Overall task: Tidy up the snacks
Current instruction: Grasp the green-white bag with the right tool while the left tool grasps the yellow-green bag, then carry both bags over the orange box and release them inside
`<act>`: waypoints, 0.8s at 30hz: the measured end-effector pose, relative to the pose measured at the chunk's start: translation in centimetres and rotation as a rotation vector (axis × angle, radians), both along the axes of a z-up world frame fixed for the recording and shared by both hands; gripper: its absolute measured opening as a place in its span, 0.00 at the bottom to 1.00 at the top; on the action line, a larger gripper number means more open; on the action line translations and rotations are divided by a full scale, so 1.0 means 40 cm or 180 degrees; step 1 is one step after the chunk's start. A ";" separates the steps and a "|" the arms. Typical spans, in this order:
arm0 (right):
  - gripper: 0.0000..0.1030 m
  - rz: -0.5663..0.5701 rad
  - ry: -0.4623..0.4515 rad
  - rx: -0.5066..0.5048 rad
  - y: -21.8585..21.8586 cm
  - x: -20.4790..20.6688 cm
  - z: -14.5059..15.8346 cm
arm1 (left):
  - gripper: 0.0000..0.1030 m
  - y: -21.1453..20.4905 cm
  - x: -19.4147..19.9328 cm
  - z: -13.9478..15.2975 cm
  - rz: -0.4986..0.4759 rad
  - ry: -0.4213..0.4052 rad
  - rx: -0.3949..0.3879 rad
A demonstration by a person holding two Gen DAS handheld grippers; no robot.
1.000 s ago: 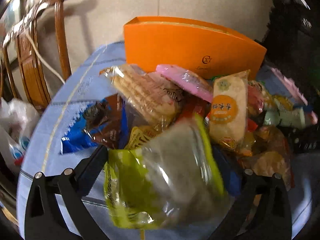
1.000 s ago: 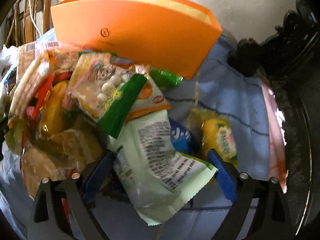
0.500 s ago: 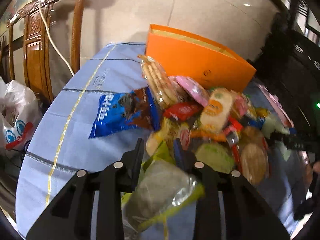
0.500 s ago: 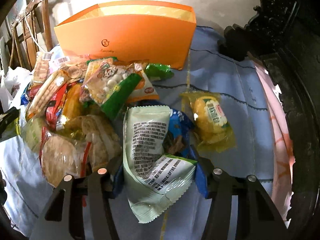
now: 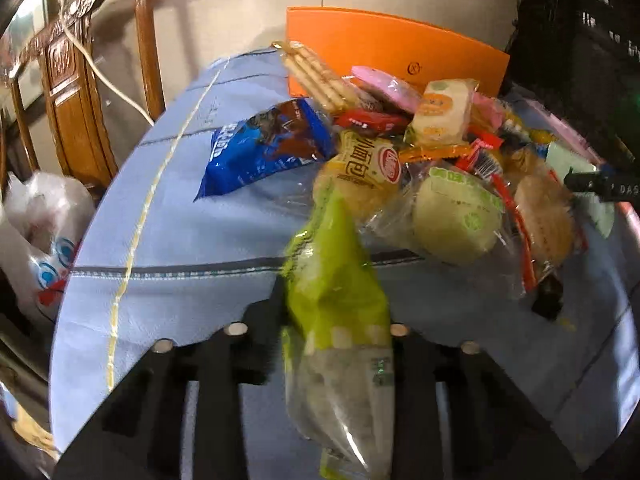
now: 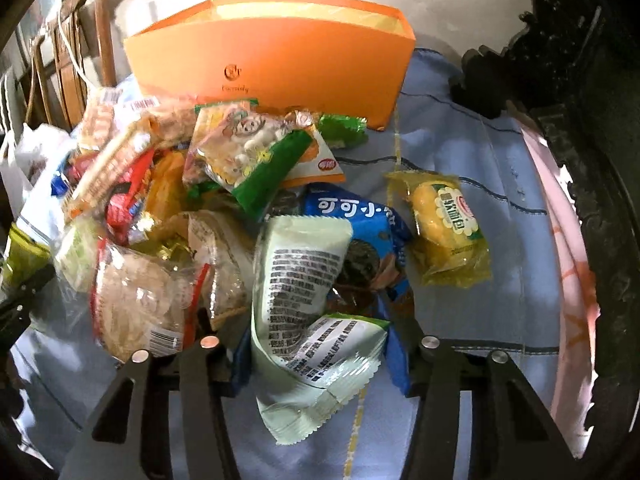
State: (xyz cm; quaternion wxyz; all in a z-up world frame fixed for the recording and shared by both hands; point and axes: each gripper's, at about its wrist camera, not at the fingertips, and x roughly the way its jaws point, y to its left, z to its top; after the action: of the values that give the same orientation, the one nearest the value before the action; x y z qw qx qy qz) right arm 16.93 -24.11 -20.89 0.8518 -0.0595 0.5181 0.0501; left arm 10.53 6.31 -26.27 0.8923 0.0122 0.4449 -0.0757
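While the left hand-held gripper pinched a limp green packet above the table, the right hand-held gripper clamped a light, crinkly pale packet at its middle, near the orange box.

One orange box, one wooden chair, two blue packets, and one snack pile.

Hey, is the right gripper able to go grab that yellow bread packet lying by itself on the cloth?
Probably not yet: the right gripper is shut on the pale green packet. The yellow bread packet itself lies unobstructed.
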 end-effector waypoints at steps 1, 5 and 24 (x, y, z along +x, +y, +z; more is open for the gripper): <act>0.48 -0.0040 0.0002 0.0073 -0.009 -0.002 0.003 | 0.24 0.011 0.002 0.002 0.0026 0.0023 -0.0073; 0.48 -0.0255 0.0020 0.0460 -0.062 -0.012 0.018 | 0.18 0.037 -0.007 0.014 0.0009 0.0007 -0.0227; 0.48 -0.0057 -0.0665 0.0764 -0.044 -0.044 0.307 | 0.18 -0.030 0.038 0.323 -0.0409 -0.0716 -0.0904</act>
State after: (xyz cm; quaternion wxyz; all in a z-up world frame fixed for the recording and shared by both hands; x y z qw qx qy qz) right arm 15.16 -25.87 -8.62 0.9024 0.0424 0.4175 0.0976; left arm 12.06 5.10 -13.36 0.9224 -0.0771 0.3256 -0.1928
